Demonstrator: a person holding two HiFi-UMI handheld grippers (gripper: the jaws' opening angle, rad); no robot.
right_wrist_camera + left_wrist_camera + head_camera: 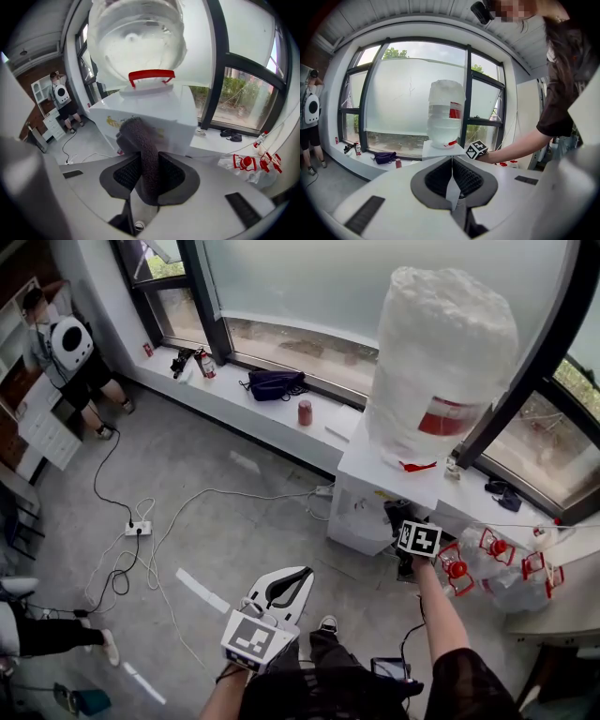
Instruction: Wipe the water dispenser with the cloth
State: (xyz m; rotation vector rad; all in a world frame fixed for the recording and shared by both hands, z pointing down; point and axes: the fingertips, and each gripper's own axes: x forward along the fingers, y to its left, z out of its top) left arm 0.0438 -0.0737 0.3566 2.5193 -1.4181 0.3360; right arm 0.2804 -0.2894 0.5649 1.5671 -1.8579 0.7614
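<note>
Gripping a dark grey cloth (140,147) between jaws that stand only as far apart as the cloth is thick, the right tool (149,166) points at the front of the water dispenser (159,115). The cloth's free end rises in front of the white front panel, over a yellow printed mark (112,123) too blurred to read; whether it touches the panel cannot be told. In the head view, this tool sits at the dispenser's front right corner, its cube showing black-and-white square markers but no legible writing. The left tool (452,165) has its jaws pressed together with nothing between them. It is held low, well apart from the dispenser and aimed toward it. On top of the dispenser stands an upturned bottle (441,343) with a cloudy, textured surface and a red label (444,418) whose print cannot be read. A red handle (151,75) shows at the bottle's lower end. Clear bottles with red caps (495,563) lie just beside the dispenser, to its right.
</note>
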